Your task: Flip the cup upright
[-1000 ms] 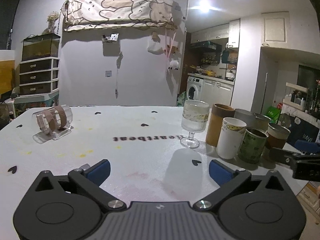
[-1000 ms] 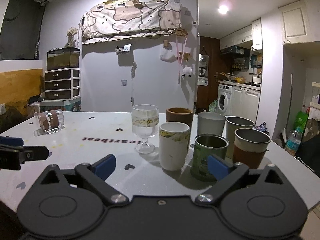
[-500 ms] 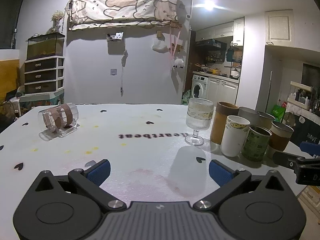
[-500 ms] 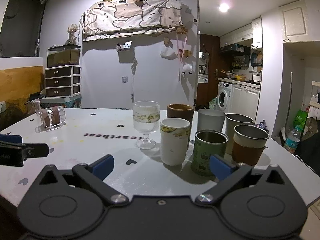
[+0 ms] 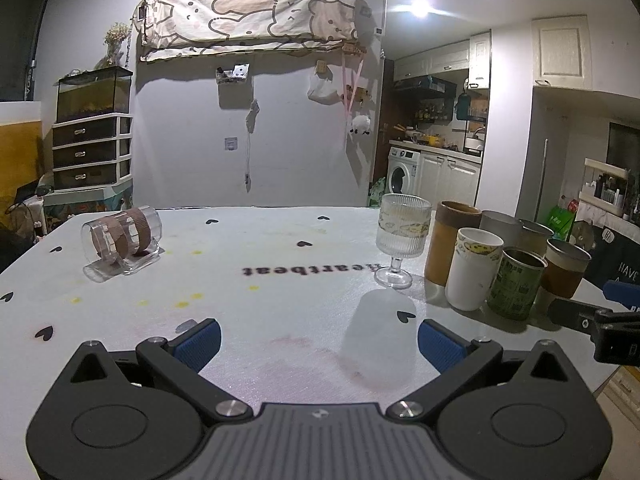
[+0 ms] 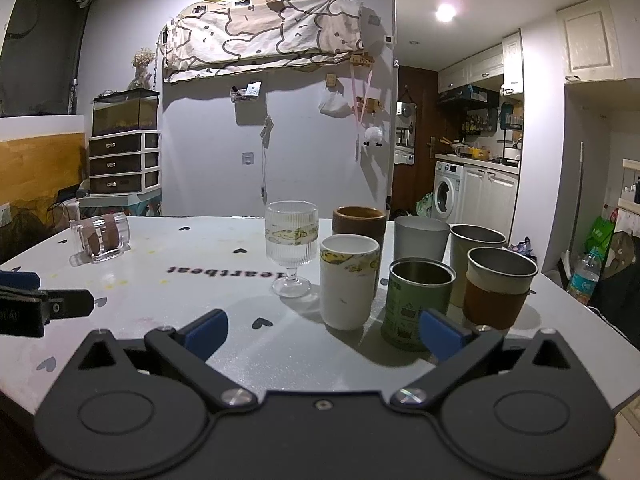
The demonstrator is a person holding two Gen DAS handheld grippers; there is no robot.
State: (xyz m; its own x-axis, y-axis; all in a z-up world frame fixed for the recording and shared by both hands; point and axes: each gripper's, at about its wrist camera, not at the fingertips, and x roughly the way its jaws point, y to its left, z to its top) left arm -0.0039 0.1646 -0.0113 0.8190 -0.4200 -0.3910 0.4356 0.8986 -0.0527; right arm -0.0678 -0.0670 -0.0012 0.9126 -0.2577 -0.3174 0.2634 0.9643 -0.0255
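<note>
A clear glass cup with two brown bands [image 5: 122,242] lies on its side at the far left of the white table [image 5: 280,296]; it also shows in the right wrist view [image 6: 102,236]. My left gripper [image 5: 318,340] is open and empty, low over the table's near edge, well short of the cup. My right gripper [image 6: 322,330] is open and empty, in front of the upright cups. Each gripper shows at the edge of the other's view.
A ribbed stemmed glass [image 6: 291,246], a brown cup [image 6: 358,224], a white mug [image 6: 349,280], a green tin [image 6: 418,302], a grey cup [image 6: 420,236] and two steel cups [image 6: 498,286] stand upright at the table's right. "Heartbeat" lettering [image 5: 310,269] marks the middle.
Both grippers have drawn back and risen slightly, so the lying cup and the cup cluster sit a little farther off. Nothing on the table has moved.
</note>
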